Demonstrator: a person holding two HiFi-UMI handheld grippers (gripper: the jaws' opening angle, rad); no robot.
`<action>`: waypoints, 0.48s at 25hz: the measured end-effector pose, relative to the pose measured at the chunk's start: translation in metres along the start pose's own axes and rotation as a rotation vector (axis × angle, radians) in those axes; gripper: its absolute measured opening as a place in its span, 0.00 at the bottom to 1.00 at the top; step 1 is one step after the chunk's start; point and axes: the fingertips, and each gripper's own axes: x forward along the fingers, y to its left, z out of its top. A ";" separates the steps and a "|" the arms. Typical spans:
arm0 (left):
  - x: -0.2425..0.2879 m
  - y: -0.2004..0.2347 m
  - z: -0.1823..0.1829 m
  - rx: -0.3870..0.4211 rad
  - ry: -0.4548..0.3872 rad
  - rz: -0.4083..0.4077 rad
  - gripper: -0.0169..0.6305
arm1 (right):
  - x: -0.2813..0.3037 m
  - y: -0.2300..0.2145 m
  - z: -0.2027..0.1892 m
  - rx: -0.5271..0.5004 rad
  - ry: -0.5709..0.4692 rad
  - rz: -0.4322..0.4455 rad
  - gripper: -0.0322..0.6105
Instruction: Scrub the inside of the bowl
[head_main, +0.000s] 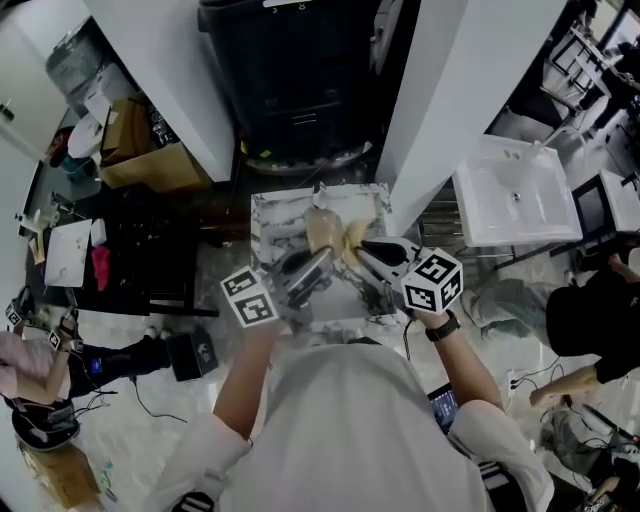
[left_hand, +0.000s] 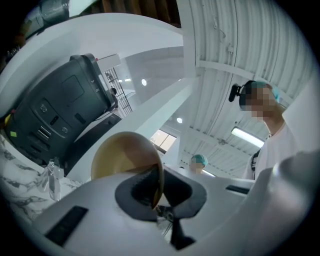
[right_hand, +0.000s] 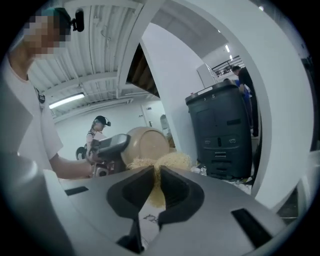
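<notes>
**Bowl pinched by its rim, scrubber poised beside it**

In the head view a black bin (head_main: 290, 70) fills twelve o'clock. Below it, at the centre, is a small marble-patterned table (head_main: 270, 215). The tan bowl (head_main: 322, 232) is held over that table, tipped on edge. The left gripper (head_main: 318, 258) reaches in from seven o'clock, and its jaws are closed right down on the bowl's thin rim. The right gripper (head_main: 368, 250) comes in from four o'clock, with its jaws narrowly apart and clamped on a pale fibrous scrubber (right_hand: 172, 162) just beside the bowl.

The bowl looks stiff, smooth and light. I judge that a rim pinch could let it pivot under scrubbing pressure, so a deep bite on the rim seems best. The scrubber looks soft and squashy.

No brand or label is legible. Only the square markers on the gripper cubes show.
</notes>
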 end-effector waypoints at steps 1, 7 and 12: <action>-0.002 0.005 0.001 0.005 -0.001 0.020 0.05 | 0.001 0.010 -0.002 0.006 0.001 0.023 0.13; -0.011 0.028 -0.004 0.072 0.035 0.118 0.05 | -0.003 0.033 0.030 0.027 -0.115 0.049 0.13; -0.007 0.018 -0.009 0.069 0.069 0.064 0.05 | 0.000 0.009 0.059 -0.004 -0.206 -0.035 0.13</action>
